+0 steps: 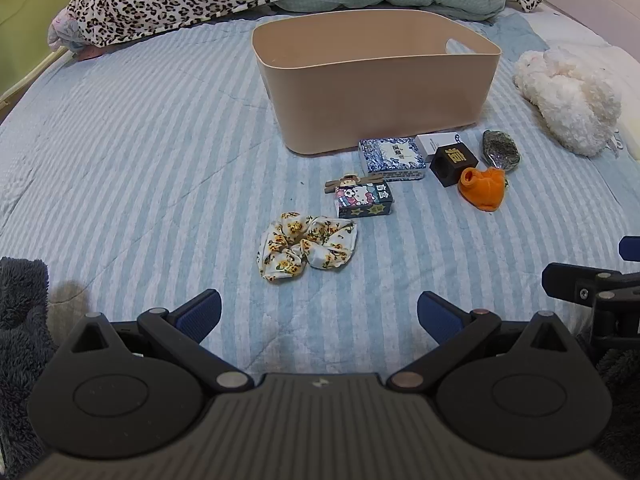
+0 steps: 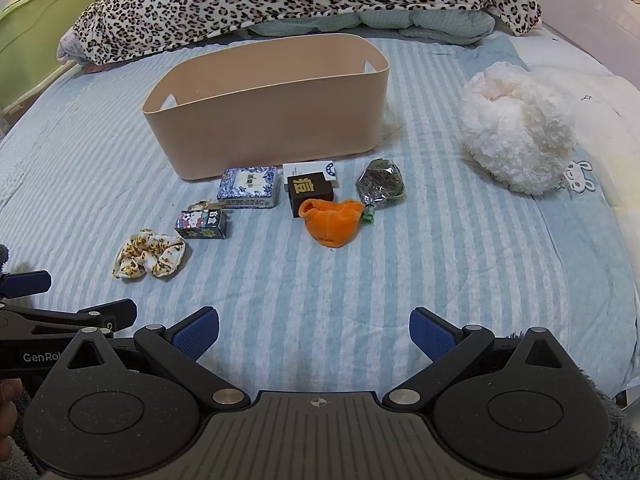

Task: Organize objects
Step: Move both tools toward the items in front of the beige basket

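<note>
While level over the bedspread point(image 2: 320, 280), left gripper point(image 1: 319, 314), right gripper point(image 2: 314, 330), jaws spread

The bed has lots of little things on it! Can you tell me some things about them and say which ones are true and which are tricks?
1. The beige bin stands on the striped bed cover. True.
2. The orange plush carrot is inside the bin. False: it lies on the cover in front of the bin.
3. The flowery scrunchie lies nearer the grippers than the Hello Kitty box. True.
4. The left gripper is squeezing the scrunchie. False: its fingers are spread apart and hold nothing.
5. The right gripper is open. True.
6. The fluffy white plush sits on the bin. False: it lies apart, off to the right.
</note>
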